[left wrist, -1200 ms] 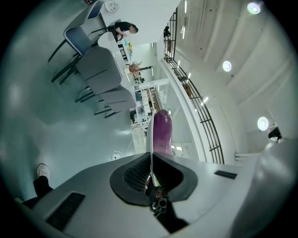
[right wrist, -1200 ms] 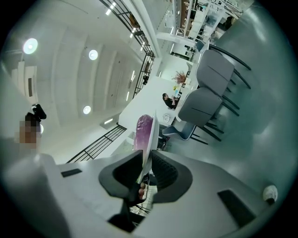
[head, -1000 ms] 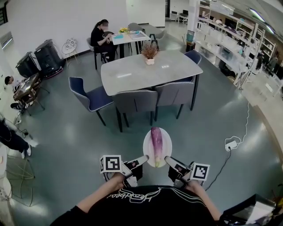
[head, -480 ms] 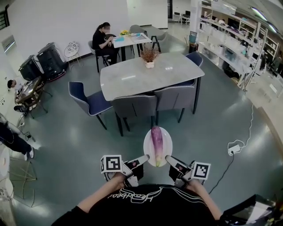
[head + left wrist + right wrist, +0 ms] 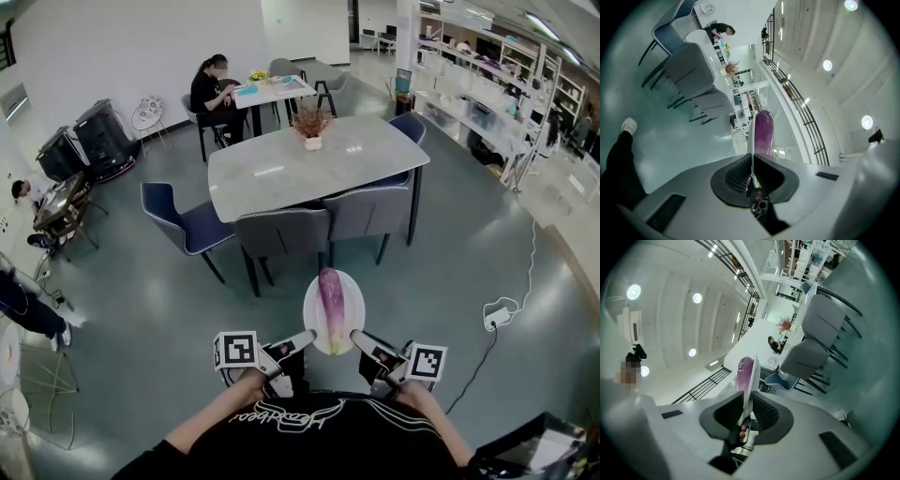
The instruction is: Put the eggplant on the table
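A purple eggplant (image 5: 330, 302) lies lengthwise on a white oval plate (image 5: 314, 323) carried at waist height above the floor. My left gripper (image 5: 307, 338) is shut on the plate's near left rim and my right gripper (image 5: 355, 338) is shut on its near right rim. In the left gripper view the plate (image 5: 750, 140) runs edge-on between the black pads with the eggplant (image 5: 763, 132) beyond them. The right gripper view has the same plate (image 5: 751, 383) edge-on and the eggplant (image 5: 743, 371) beside it. The grey dining table (image 5: 281, 169) stands ahead.
Two grey chairs (image 5: 281, 232) are tucked along the table's near side, a blue chair (image 5: 183, 221) at its left and another (image 5: 408, 127) at the far right. A small plant pot (image 5: 311, 121) sits on the table. A person (image 5: 208, 89) sits at a farther table. A cable and adapter (image 5: 495, 317) lie on the floor at right.
The table and chairs have shifted slightly left and nearer in the head view. Both grippers keep their hold on the plate, and the eggplant has not moved on it.
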Available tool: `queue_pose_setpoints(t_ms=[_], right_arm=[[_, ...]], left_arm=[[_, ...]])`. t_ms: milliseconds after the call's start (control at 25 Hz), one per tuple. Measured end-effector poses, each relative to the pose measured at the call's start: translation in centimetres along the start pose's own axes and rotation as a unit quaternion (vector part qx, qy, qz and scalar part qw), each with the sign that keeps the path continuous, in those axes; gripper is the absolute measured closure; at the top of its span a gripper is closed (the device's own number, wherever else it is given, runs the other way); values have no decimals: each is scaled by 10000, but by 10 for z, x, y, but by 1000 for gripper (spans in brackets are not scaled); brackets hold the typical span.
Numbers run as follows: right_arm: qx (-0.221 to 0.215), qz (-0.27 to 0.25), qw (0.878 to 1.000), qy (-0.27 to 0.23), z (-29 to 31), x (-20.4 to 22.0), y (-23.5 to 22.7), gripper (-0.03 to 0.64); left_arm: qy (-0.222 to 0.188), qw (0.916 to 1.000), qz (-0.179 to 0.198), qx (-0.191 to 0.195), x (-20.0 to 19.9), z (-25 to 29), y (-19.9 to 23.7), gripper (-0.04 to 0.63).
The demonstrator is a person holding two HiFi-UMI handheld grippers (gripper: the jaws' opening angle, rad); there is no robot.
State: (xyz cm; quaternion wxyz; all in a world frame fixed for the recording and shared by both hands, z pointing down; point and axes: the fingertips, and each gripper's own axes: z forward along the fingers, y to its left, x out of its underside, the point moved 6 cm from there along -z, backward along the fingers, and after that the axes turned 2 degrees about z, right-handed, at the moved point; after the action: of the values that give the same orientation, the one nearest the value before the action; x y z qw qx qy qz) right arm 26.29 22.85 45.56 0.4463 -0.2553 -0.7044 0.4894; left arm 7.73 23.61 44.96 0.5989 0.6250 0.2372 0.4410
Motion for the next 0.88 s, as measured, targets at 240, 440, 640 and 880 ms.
queue_pose_setpoints(t_ms=[240, 440, 640, 880], right_arm=[[93, 15, 10000, 15, 20, -10, -13, 552], [227, 127, 9996, -63, 42, -29, -31, 551], [213, 177, 9996, -103, 76, -56, -55, 552], [321, 293, 9990, -113, 124, -95, -83, 552]], left_arm=[[40, 9999, -105, 41, -23, 4, 15, 575], [145, 9998, -167, 23, -56, 17, 32, 575], [149, 9996, -247, 69, -100, 31, 47, 575], [205, 9995, -224, -59, -166, 47, 66, 575]])
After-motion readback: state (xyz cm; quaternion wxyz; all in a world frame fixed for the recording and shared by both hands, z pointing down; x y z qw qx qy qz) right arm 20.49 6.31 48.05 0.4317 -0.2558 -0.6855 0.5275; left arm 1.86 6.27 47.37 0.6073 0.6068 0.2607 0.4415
